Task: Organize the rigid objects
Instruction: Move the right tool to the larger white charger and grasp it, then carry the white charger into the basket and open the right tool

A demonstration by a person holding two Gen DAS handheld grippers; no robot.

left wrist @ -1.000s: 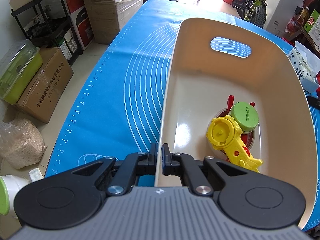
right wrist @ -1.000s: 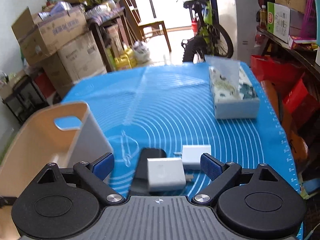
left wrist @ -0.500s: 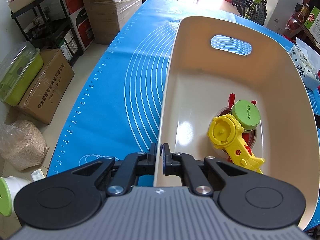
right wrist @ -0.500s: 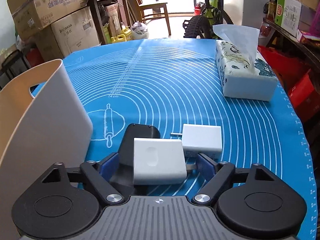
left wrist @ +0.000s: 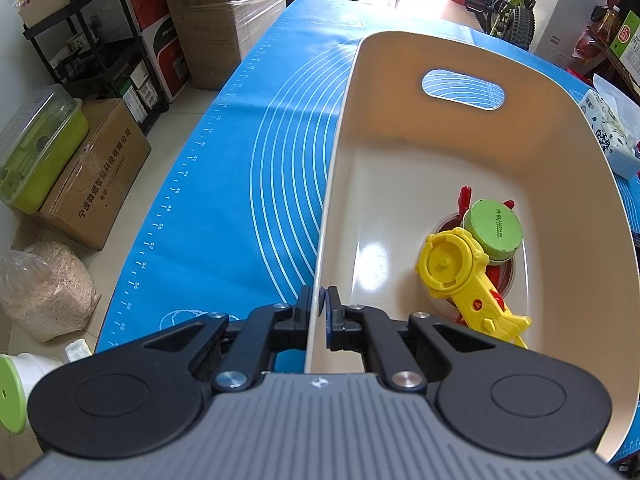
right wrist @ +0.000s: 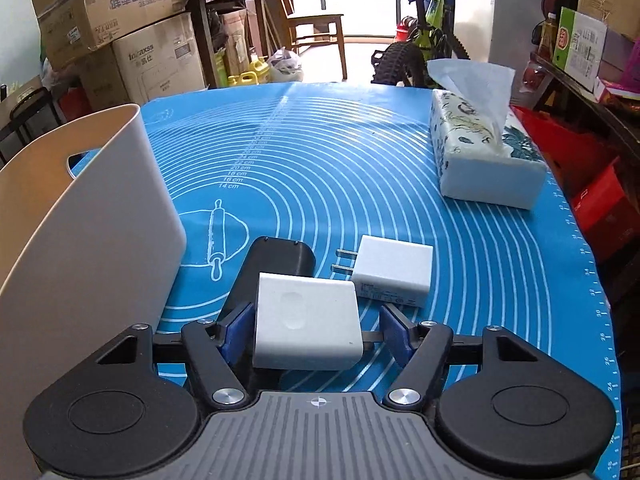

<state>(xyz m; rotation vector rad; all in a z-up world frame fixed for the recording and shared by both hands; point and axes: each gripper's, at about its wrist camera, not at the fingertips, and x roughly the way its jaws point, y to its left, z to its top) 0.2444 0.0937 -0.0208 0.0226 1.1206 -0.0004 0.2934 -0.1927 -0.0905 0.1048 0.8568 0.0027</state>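
Left gripper (left wrist: 319,312): jaws nearly together, pinching the near rim of the cream bin (left wrist: 400,184), one on each side of the wall. The bin stands on the blue mat (left wrist: 248,184) covering the desk; inside, at the bottom, lie a yellow toy (left wrist: 460,272) and a green-lidded round container (left wrist: 495,230), touching each other, over a red item only partly visible. Right gripper (right wrist: 314,326): jaws at middling width and just been closing, with the white charger block (right wrist: 306,326) between them; left pad looks at or just beside its side, right pad shows a gap, so no grip yet. The block rests on a black device (right wrist: 276,258) lying on the mat. A second white charger (right wrist: 394,274), prongs pointing left, lies just beyond to the right. A tissue box (right wrist: 480,160) sits well apart, far right.
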